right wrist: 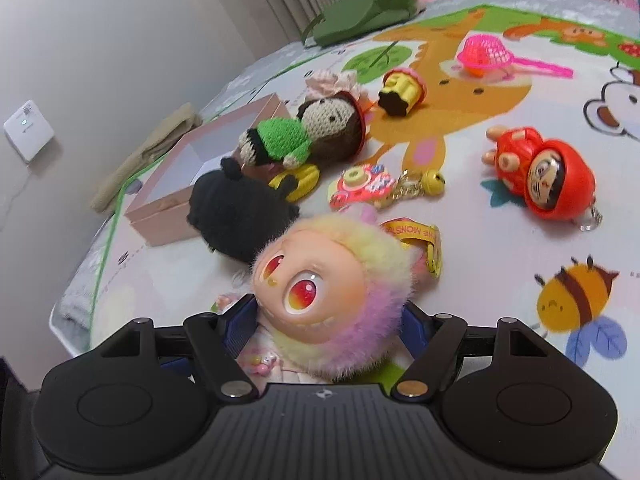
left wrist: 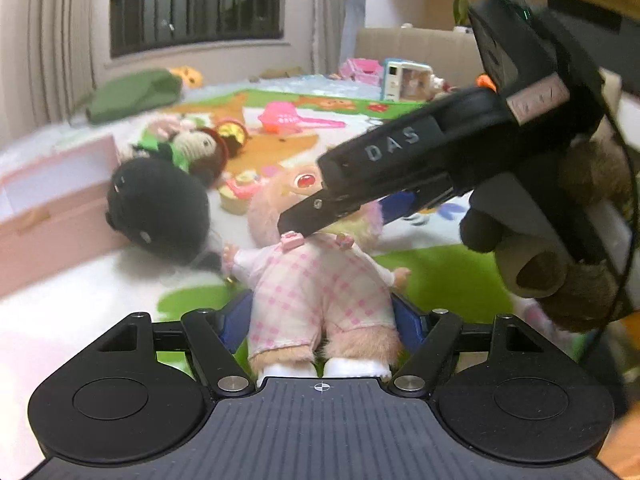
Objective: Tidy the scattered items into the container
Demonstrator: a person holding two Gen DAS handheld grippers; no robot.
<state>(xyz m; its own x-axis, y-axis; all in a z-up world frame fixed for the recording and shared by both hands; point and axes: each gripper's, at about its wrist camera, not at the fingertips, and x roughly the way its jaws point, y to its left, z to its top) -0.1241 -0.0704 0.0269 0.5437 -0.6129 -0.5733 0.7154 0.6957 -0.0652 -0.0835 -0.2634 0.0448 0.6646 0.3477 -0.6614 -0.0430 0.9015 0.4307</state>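
Both grippers were clamped on one furry doll (left wrist: 320,280). The left gripper (left wrist: 320,320) squeezed its pink-checked legs between blue pads, while the right gripper (right wrist: 324,332) pinched it just under the pastel head with the red eyes. The doll lay on a cartoon play mat (right wrist: 500,208). At ten o'clock from it sat a black plush (right wrist: 240,212), touching the open pink box (right wrist: 160,216) beyond it. A crocheted doll (right wrist: 312,132) in green lay behind the plush at eleven o'clock. At two o'clock lay a red figurine (right wrist: 544,176), and a pink strainer (right wrist: 492,56) sat farther off at one.
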